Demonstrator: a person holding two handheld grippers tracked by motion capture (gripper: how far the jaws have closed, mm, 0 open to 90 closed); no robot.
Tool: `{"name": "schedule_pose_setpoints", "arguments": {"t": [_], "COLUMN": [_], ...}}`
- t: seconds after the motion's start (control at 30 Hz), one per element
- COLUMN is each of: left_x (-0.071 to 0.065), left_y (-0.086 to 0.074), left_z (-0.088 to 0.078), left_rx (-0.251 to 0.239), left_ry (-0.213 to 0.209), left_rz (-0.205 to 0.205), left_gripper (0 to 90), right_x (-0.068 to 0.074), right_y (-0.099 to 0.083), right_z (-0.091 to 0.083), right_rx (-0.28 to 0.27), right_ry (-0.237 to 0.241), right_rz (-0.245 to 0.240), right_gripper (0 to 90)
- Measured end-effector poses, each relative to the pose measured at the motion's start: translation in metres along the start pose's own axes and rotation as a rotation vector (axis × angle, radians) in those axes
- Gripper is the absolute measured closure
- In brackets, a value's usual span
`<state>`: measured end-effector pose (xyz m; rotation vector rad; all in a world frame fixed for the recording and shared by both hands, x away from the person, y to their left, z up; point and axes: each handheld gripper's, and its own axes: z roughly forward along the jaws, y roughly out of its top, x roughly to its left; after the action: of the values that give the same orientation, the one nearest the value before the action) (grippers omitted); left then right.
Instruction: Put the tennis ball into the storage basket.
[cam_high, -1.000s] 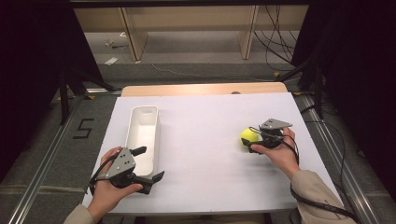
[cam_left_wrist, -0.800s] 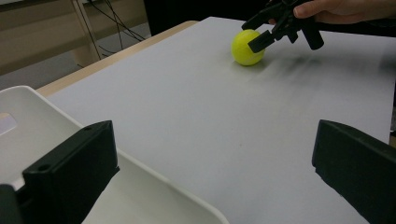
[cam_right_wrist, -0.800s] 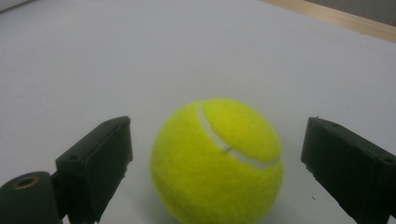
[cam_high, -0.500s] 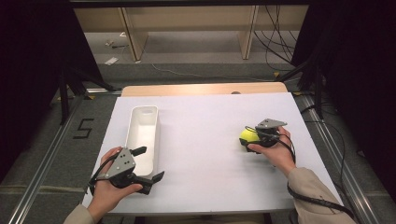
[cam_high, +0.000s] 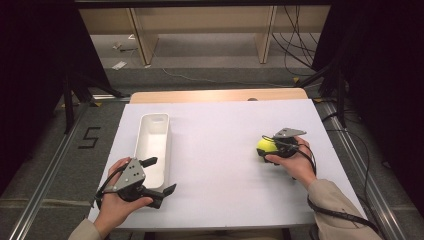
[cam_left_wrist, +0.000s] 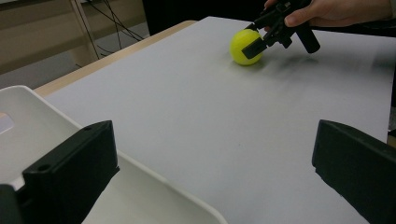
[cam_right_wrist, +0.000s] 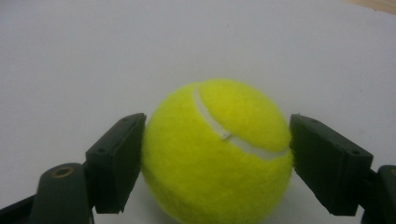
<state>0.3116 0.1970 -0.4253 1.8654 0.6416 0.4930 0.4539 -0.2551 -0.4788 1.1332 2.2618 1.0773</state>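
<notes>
A yellow tennis ball (cam_high: 265, 145) rests on the white table cover at the right. My right gripper (cam_high: 266, 153) has its two black jaws pressed against the ball's two sides, shown close up in the right gripper view with the ball (cam_right_wrist: 219, 135) between them. The right gripper (cam_left_wrist: 280, 28) and the ball (cam_left_wrist: 243, 44) also appear far off in the left gripper view. My left gripper (cam_high: 161, 175) stands open near the front left, beside the near end of a long white tray (cam_high: 153, 119), with nothing between its jaws (cam_left_wrist: 212, 156).
The white tray (cam_left_wrist: 28, 121) lies lengthwise at the left and holds nothing. A wooden table edge (cam_high: 215, 95) runs along the back. Metal rails (cam_high: 47, 185) flank the table, and cables (cam_high: 300, 45) lie on the floor beyond.
My right gripper has edged slightly left, closer around the ball. The ball and the left gripper have stayed put.
</notes>
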Motion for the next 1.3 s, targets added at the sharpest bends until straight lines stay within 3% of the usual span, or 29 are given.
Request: {"name": "schedule_pose_setpoints", "arguments": {"t": [0.6,1.3], "left_x": [0.0000,0.0000], "left_y": [-0.0001,0.0002], "left_z": [0.0000,-0.0004], "left_rx": [0.000,0.000], "left_ry": [-0.002,-0.002], "left_rz": [-0.001,0.006], "left_gripper": [0.0,0.0], "right_x": [0.0004,0.0038], "right_y": [0.0011,0.0093], "right_z": [-0.0006,-0.0091], "right_rx": [0.007,-0.059], "right_ry": [0.016,0.020], "right_rz": [-0.010,-0.018], "right_gripper": [26.9,27.1]}}
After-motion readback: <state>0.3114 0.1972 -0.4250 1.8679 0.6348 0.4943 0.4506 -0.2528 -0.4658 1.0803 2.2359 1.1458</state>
